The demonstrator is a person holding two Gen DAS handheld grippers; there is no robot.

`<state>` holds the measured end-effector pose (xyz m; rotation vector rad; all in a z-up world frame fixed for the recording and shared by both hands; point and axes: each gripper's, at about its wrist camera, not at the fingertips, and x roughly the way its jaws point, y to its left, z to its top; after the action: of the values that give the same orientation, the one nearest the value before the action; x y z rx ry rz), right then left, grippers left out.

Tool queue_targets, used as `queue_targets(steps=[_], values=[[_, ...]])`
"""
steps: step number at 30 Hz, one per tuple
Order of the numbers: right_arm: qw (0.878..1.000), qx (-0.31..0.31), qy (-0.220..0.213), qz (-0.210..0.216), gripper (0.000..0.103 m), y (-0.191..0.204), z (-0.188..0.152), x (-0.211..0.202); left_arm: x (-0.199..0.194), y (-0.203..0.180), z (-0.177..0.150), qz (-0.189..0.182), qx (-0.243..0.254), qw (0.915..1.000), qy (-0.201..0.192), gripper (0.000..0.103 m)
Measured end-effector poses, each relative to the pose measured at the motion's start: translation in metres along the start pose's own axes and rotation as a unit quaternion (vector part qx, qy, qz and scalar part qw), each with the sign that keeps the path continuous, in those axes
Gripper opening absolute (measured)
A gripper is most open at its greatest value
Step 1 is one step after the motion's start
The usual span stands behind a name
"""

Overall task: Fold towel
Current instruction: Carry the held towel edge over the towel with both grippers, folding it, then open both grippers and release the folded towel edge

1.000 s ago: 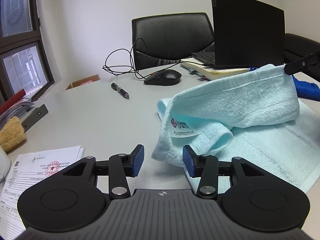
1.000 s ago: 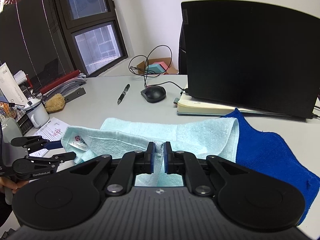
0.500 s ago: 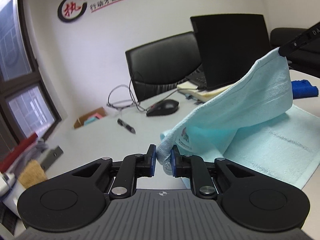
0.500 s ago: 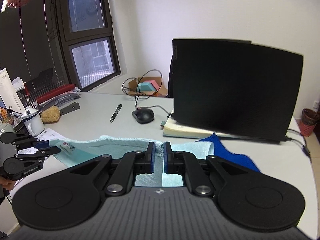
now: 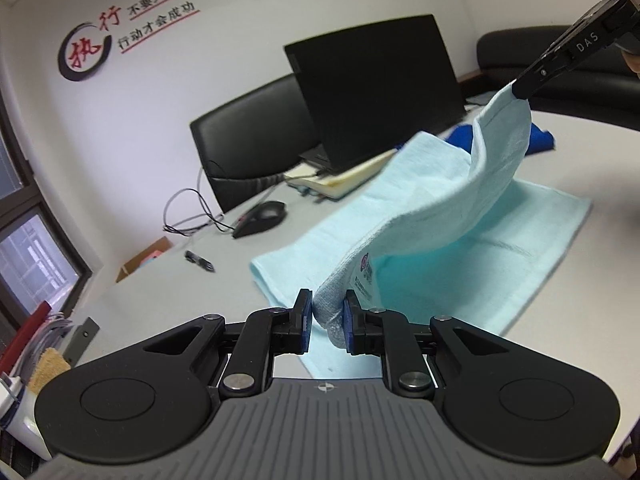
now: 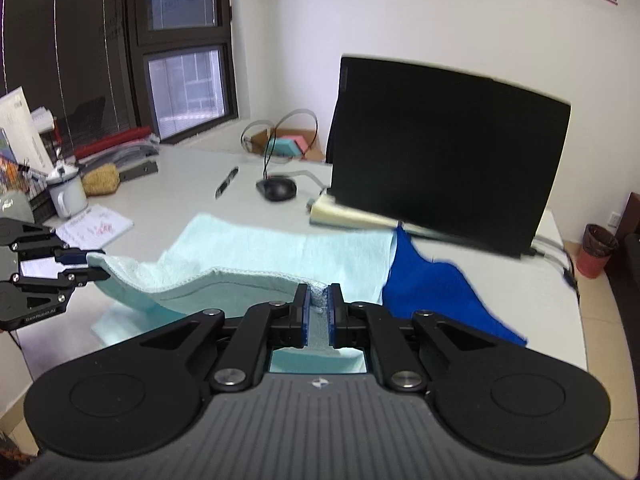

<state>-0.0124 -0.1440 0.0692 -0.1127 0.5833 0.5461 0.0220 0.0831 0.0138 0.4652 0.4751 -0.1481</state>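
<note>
A light blue towel (image 5: 460, 216) lies partly on the white table, its near long edge lifted in the air. My left gripper (image 5: 327, 320) is shut on the towel's corner beside the printed label (image 5: 366, 270). My right gripper (image 6: 317, 307) is shut on the other lifted corner of the towel (image 6: 280, 252). The edge sags between the two grippers. The right gripper shows in the left wrist view (image 5: 524, 90) at upper right. The left gripper shows in the right wrist view (image 6: 94, 266) at far left.
A black laptop (image 6: 444, 152) stands on a notebook behind the towel. A dark blue cloth (image 6: 436, 292) lies at the towel's right end. A mouse (image 6: 277, 189), pen (image 6: 226, 182), mug (image 6: 68, 196) and papers (image 6: 94, 226) lie to the left. A black chair (image 5: 248, 140) stands behind the table.
My left gripper closed on the towel corner and rose with it. My right gripper also rose, holding its corner. The towel's near edge now hangs higher above the table.
</note>
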Motion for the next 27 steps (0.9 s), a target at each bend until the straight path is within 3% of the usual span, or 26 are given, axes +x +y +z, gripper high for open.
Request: queue_targets(steps=[14,27], values=[[0.997,0.015,0.07,0.007,0.009,0.011,-0.06,0.011,0.0,-0.023,-0.026,-0.022,-0.013,0.999,0.035,0.02],[0.997,0.019,0.074,0.018,0.014,0.012,-0.064,-0.001,-0.017,-0.015,-0.04,-0.009,-0.035,0.9983,0.046,0.03]])
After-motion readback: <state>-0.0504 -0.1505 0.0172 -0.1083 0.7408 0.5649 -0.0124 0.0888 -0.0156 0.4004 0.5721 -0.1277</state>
